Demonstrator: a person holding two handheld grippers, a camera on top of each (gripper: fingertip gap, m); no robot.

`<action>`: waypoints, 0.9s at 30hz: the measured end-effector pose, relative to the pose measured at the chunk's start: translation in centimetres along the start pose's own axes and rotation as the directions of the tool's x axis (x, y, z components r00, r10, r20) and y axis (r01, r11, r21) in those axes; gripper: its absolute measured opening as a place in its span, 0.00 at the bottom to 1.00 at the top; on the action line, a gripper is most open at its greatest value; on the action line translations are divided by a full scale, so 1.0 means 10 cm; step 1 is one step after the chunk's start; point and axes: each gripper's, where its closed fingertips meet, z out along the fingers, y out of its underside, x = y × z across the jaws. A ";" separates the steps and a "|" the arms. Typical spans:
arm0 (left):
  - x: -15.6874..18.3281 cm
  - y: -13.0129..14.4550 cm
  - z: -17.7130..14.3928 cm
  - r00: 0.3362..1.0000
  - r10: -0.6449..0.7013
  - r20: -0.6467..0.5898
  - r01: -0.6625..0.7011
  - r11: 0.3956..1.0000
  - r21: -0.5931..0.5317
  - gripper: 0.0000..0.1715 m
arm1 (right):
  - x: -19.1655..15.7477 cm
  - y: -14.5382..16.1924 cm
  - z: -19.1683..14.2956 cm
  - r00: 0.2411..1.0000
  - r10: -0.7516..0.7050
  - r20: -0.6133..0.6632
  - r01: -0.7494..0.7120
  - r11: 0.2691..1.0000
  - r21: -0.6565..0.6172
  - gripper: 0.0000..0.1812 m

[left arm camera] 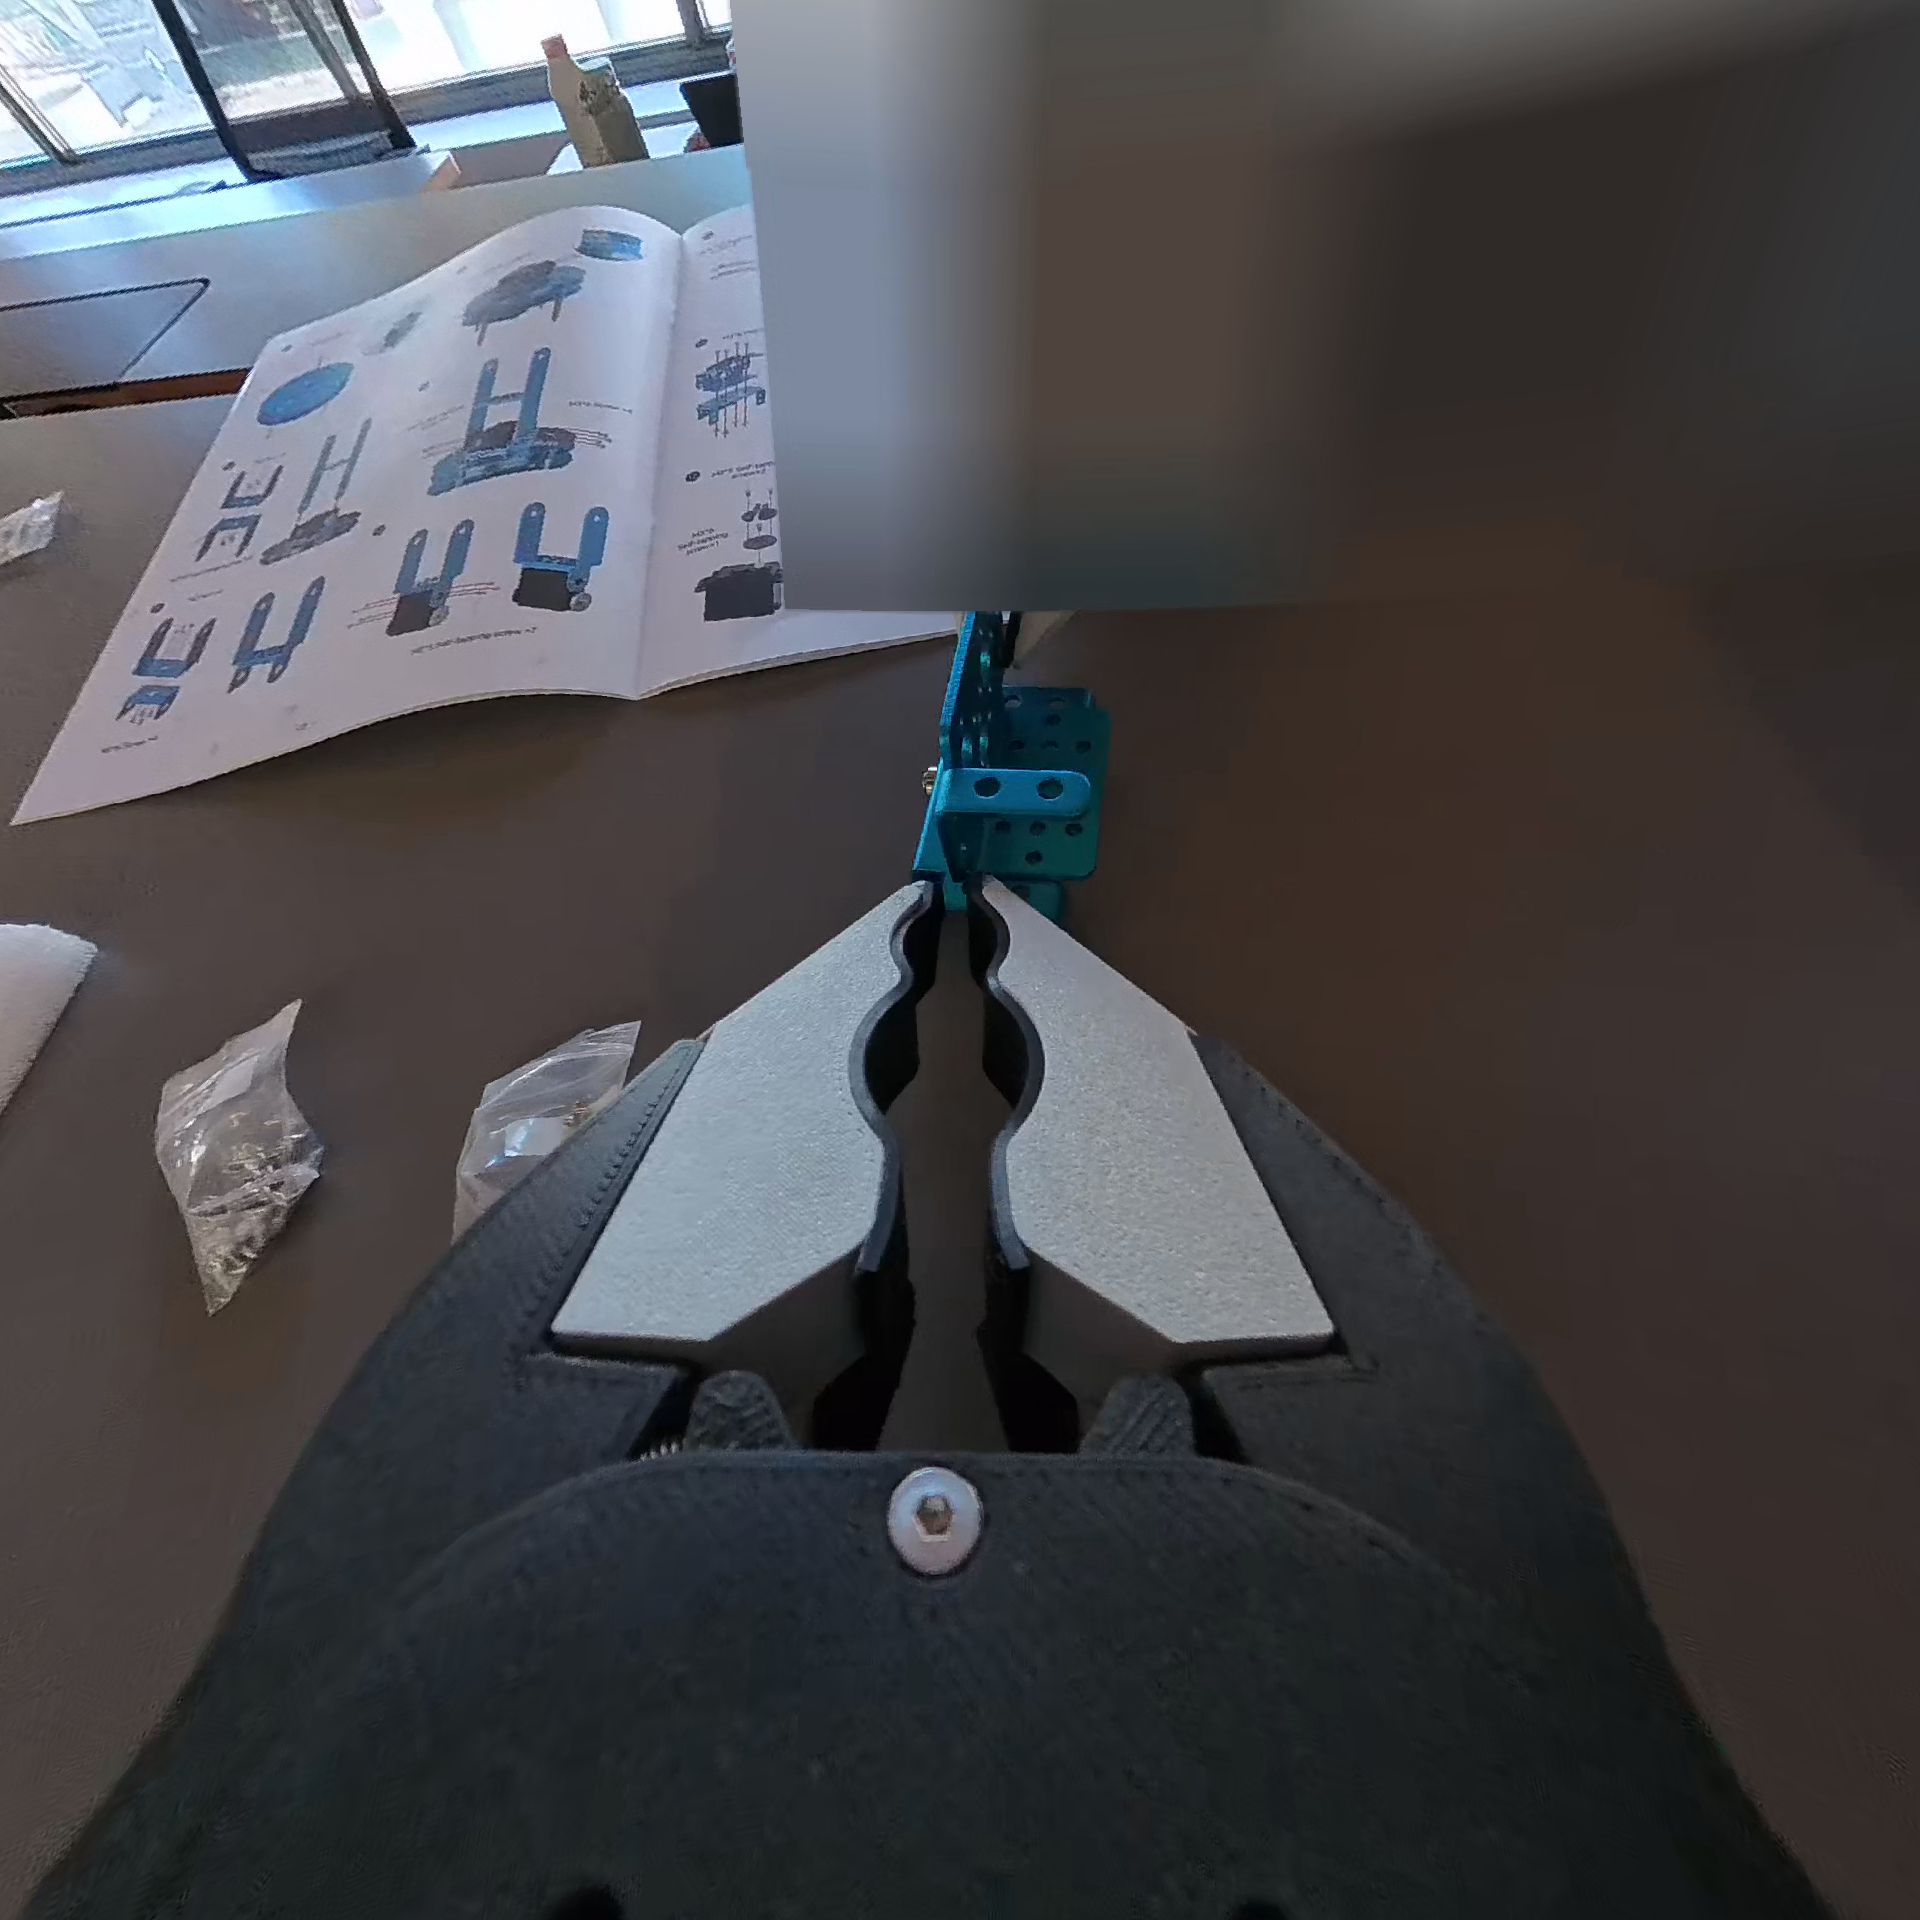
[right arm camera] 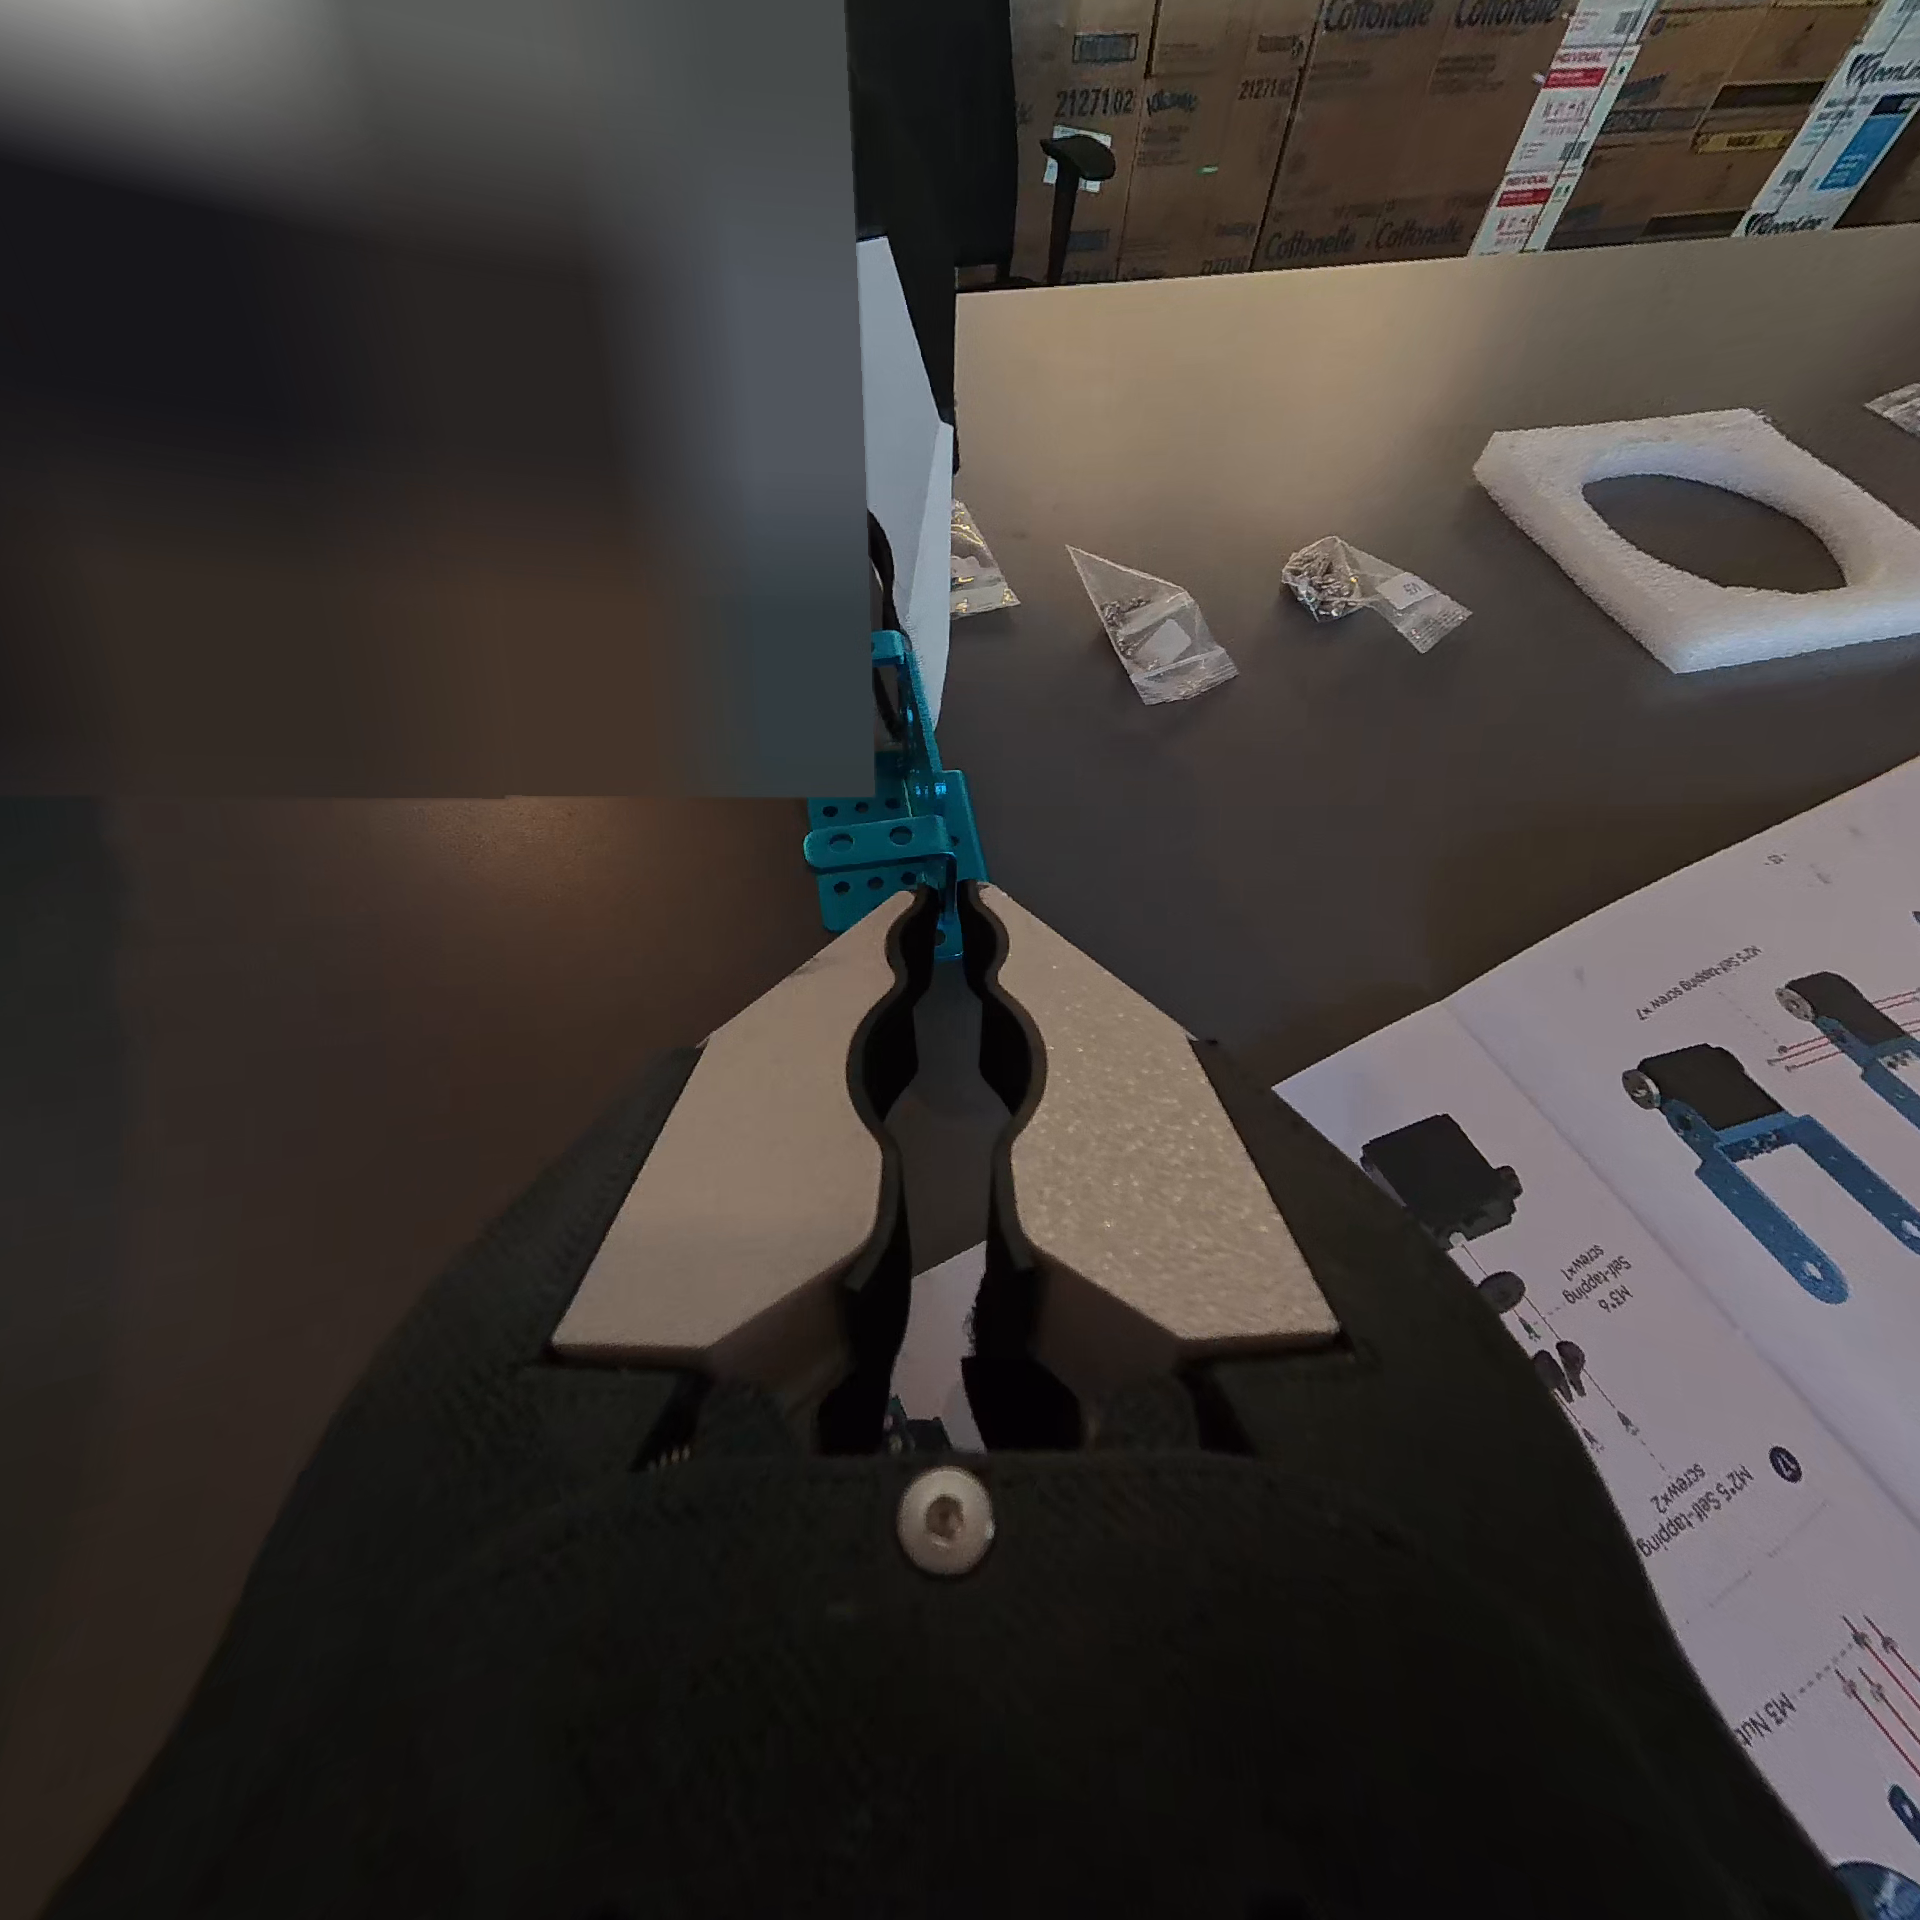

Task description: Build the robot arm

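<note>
A blue perforated metal bracket assembly is held over the dark table. My left gripper is shut on a thin blue plate edge at its near end. The same blue assembly shows in the right wrist view. My right gripper is shut on another thin blue edge of it from the opposite side. The upper part of the assembly is hidden behind a blurred patch in both views.
An open instruction booklet lies on the table, also seen in the right wrist view. Clear bags of screws lie nearby. A white foam frame sits far right. Cardboard boxes stand behind. My hands' fingertips stand some 5 centimetres from each other.
</note>
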 end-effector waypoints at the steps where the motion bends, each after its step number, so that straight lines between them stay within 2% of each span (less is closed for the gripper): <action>1: 0.00 0.00 0.00 1.000 0.001 -0.001 -0.001 1.000 -0.002 0.02 | 0.00 0.00 0.00 1.000 0.000 0.000 0.000 1.000 0.000 0.02; 27: 0.02 0.01 0.02 1.000 0.014 -0.005 -0.014 1.000 -0.013 0.01 | -0.01 0.00 0.00 1.000 -0.012 -0.003 0.012 1.000 0.005 0.04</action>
